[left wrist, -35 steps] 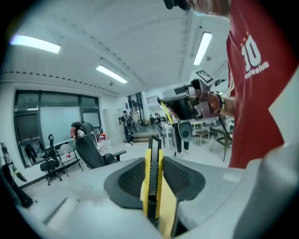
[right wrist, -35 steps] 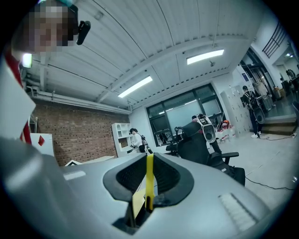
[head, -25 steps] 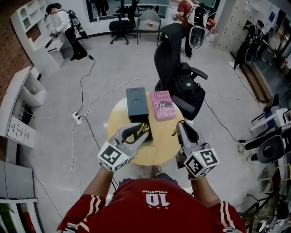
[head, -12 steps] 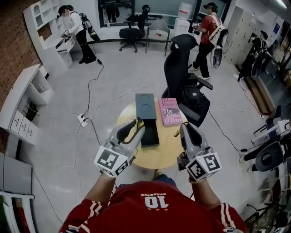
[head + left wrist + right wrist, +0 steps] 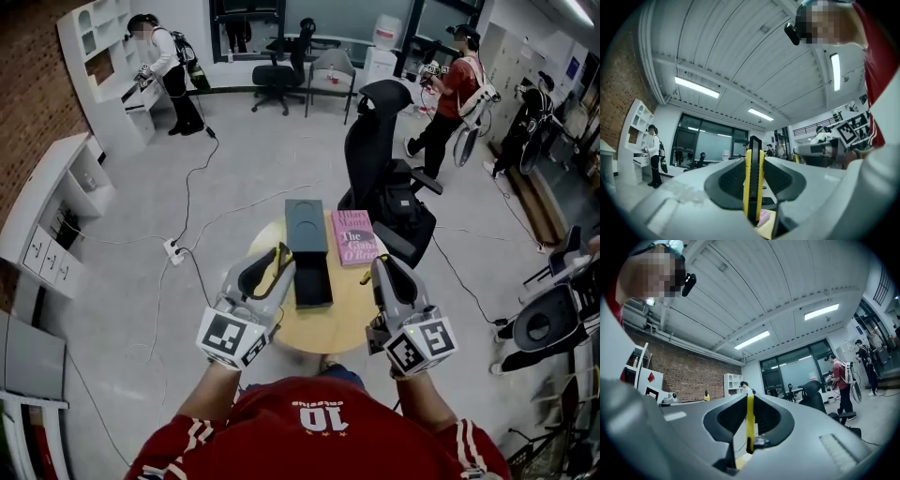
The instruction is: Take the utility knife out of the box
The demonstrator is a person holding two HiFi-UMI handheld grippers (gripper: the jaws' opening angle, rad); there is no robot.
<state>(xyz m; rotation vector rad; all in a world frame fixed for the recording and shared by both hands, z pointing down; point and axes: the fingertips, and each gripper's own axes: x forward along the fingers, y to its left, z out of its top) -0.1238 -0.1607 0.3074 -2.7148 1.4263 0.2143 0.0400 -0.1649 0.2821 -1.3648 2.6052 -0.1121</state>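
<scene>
My left gripper (image 5: 278,261) is shut on the yellow-and-black utility knife (image 5: 280,259), held above the left side of the round wooden table (image 5: 347,314). In the left gripper view the knife (image 5: 753,168) stands upright between the pads. The open dark box (image 5: 312,277) lies on the table just right of the knife, and its lid (image 5: 307,225) lies behind it. My right gripper (image 5: 380,269) hovers over the table's right side. In the right gripper view it (image 5: 749,423) is shut on a thin yellow piece (image 5: 750,411) with a small metal bit at its lower end.
A pink book (image 5: 354,236) lies on the table to the right of the lid. A black office chair (image 5: 384,178) with a bag on its seat stands just behind the table. Cables and a power strip (image 5: 174,249) run over the floor at left. People stand far back.
Both grippers have risen from the table. The left one lifted the knife up and a little to the left, away from the box. The head view now shows more of the room.
</scene>
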